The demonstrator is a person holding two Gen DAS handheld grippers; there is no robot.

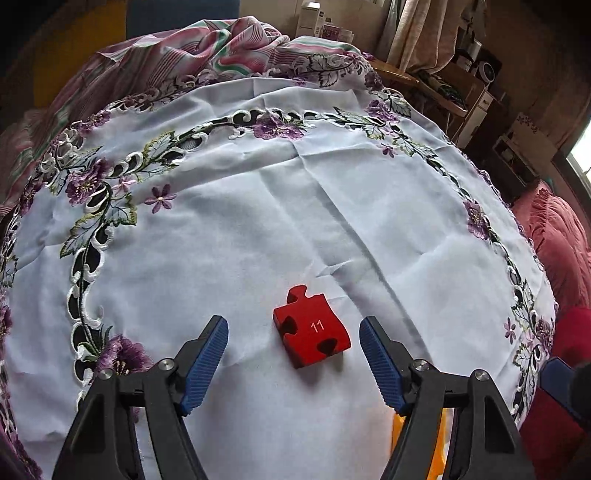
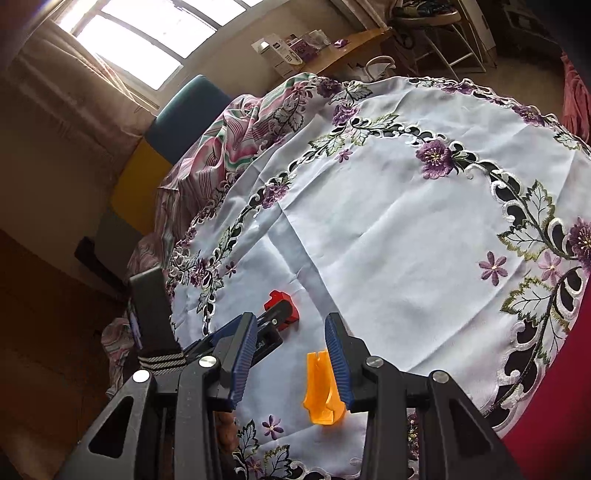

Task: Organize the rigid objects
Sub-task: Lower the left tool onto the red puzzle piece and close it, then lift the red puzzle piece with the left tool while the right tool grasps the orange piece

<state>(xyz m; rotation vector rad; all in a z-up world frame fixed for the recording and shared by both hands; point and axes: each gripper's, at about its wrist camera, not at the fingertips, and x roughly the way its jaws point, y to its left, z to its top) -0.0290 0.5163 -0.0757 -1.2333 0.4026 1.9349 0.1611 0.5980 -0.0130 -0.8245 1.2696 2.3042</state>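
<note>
A red puzzle piece [image 1: 312, 326] marked 11 lies flat on the white embroidered tablecloth [image 1: 258, 206]. My left gripper [image 1: 293, 330] is open, its blue fingers either side of the piece and apart from it. In the right wrist view the red piece [image 2: 280, 301] lies partly behind the left gripper's finger [image 2: 271, 319]. An orange puzzle piece [image 2: 321, 387] lies on the cloth just inside the right finger of my right gripper [image 2: 291, 328], which is open. A sliver of the orange piece [image 1: 437, 435] shows behind the left gripper's right arm.
A striped pink cloth [image 1: 207, 40] is bunched at the table's far edge. A wooden shelf with boxes [image 1: 325, 22] stands behind it. A red cushion [image 1: 554, 236] lies to the right of the table. A window [image 2: 140, 33] is at the upper left.
</note>
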